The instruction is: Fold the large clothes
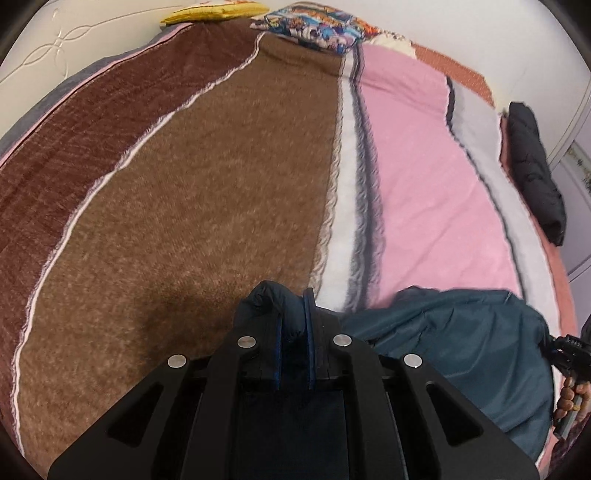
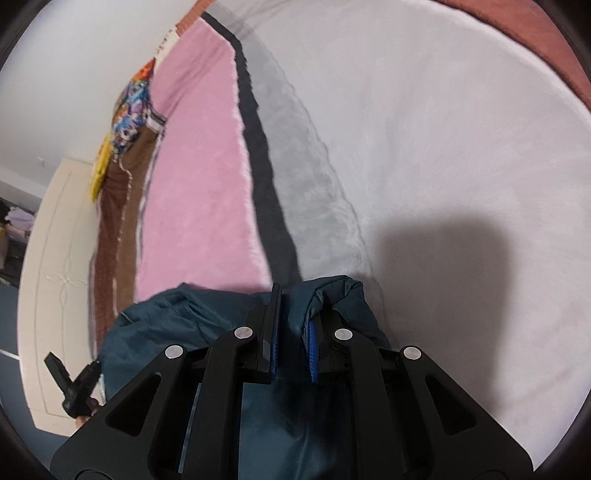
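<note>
In the left wrist view, the left gripper points steeply down over a bed, its two blue-padded fingers clamped on a bunched fold of one dark teal jacket. The jacket spreads to the gripper's right across a striped blanket. Beyond the gripper lie one patterned pillow and one yellow cushion; far right sits one black garment. At the right edge, a hand grips the other tool, mostly cut off.

In the right wrist view, the right gripper tilts down too, its two fingers pinched on another bunched fold of the jacket, which trails left and under the tool. The blanket fills the space ahead. Lower left, the left gripper shows only partly; its jaws are hidden here.
</note>
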A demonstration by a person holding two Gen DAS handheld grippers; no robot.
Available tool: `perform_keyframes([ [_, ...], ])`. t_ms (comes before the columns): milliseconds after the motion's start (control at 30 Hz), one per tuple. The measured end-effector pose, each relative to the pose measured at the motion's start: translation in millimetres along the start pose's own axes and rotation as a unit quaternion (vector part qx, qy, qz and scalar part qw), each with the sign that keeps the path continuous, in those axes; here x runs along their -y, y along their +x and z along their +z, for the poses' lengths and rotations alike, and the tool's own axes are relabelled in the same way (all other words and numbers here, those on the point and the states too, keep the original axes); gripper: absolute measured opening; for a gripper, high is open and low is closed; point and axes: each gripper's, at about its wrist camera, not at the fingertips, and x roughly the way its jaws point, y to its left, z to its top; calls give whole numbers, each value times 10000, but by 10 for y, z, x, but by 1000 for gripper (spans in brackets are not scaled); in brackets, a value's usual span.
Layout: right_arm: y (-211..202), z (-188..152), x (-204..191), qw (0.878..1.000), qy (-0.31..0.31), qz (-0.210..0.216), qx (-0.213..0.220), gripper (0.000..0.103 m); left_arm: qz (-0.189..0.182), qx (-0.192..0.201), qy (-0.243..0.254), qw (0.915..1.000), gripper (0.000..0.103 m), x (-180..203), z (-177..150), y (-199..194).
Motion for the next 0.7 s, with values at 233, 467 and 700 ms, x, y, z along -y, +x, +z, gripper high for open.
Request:
perform_keyframes([
  [233,-8,-47,91,9995,227,131,-148,15,115,-218,-267,9993,14,-26,-67,188],
  [467,-607,67,130,9893,822,1208,33,44,-657,311,-866,9936,33,-124,72,-390],
  [700,-1160,41,-70,9898,438,1018,897,66,-353,917,-565,9936,55,60,101,-767],
])
